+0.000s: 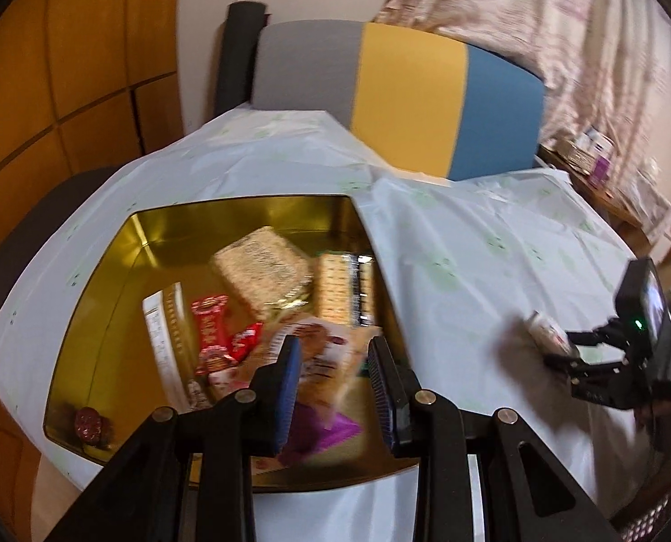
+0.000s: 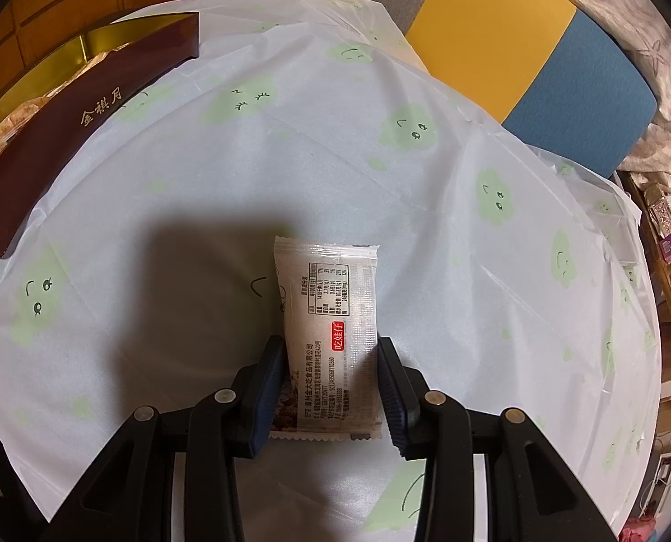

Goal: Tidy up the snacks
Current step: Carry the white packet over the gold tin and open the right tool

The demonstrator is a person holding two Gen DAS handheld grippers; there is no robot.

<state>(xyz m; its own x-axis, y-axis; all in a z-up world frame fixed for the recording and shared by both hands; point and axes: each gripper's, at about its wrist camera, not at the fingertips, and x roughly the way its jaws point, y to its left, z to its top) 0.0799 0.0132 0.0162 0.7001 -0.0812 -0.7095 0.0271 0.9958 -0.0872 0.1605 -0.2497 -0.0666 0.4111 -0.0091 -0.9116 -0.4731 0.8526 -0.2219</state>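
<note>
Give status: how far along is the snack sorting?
Done: gold tin box already holds several snacks. In hand: left tool is over the tin, a blurred orange-purple packet between its fingers; right tool grips a white snack packet. Left: both packets go in.

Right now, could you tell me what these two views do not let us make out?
- Left wrist view: motion blur smears the packet between the left gripper fingers; its print is unreadable, and grip cannot be confirmed.
- Left wrist view: the gripper hides the gold tin's near side.
- Right wrist view: the tin's dark wall hides the contents.
- Right wrist view: the white packet in the right gripper shows print too small to read.
</note>
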